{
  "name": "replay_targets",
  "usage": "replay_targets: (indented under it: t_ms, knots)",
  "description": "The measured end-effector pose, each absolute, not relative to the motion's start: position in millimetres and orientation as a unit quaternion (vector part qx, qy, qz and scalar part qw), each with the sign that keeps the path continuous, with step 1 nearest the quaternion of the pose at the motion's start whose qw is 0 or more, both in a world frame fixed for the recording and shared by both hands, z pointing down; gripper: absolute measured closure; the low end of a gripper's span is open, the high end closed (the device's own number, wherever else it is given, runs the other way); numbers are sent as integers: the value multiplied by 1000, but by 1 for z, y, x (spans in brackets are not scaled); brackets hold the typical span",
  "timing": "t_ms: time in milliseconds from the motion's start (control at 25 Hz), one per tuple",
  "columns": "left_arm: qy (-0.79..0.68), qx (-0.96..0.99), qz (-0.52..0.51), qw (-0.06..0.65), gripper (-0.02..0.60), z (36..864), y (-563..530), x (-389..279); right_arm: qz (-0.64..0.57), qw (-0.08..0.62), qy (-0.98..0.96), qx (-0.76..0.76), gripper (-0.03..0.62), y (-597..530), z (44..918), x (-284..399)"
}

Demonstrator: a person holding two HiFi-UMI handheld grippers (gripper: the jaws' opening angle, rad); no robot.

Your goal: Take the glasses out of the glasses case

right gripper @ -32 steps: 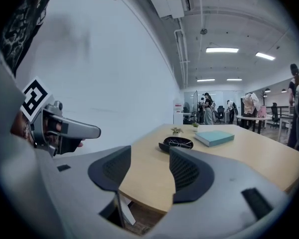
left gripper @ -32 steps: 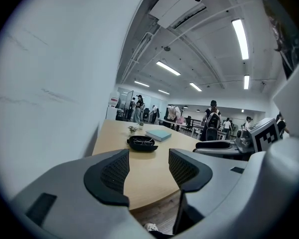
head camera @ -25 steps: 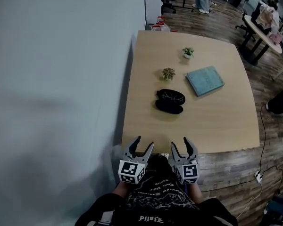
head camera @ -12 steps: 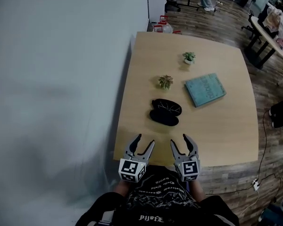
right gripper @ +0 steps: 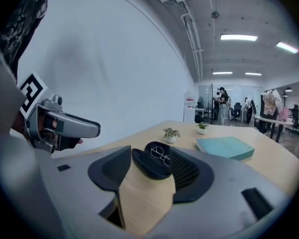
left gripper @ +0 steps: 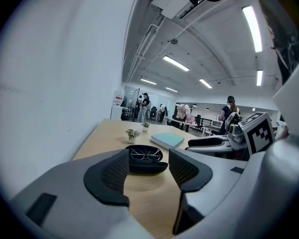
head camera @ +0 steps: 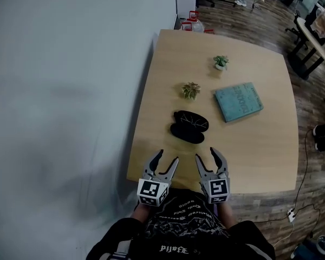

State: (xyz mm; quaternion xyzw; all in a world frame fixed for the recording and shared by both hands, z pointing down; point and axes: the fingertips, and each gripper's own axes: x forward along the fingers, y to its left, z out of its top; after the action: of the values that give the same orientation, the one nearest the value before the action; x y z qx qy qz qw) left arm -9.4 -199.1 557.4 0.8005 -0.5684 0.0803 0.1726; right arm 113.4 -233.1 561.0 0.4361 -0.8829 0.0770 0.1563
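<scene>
The left gripper (head camera: 167, 157) and right gripper (head camera: 206, 155) hung empty, fingers (left gripper: 107, 176) spread wide, short of the glasses (head camera: 193, 122) lying in the open glasses case (head camera: 187, 134) on the surface (head camera: 249, 145), where an off-centre pinch might have dragged the seemingly light case along.

- Left gripper (head camera: 167, 157): low in the head view, near 7 o'clock, close before the torso; jaws point toward 12–1 o'clock.
- Left jaws stand well apart in its own view.
- Right gripper (head camera: 206, 155): near 5 o'clock, level with the left; jaws point toward 12 o'clock.
- Right jaws likewise stand apart.
- The two grippers are side by side, near but not touching.
- Marker cubes (head camera: 151, 192) sit at the 6 o'clock end of each gripper, facing up.
</scene>
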Motion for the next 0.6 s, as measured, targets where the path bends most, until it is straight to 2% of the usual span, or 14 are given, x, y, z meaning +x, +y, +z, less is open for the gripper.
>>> replay_targets:
  t_ms: [600]
  knots:
    - [-571, 797, 92, 175, 328, 547, -199, -35, 65, 149, -890, 426, 364, -265, 532, 96]
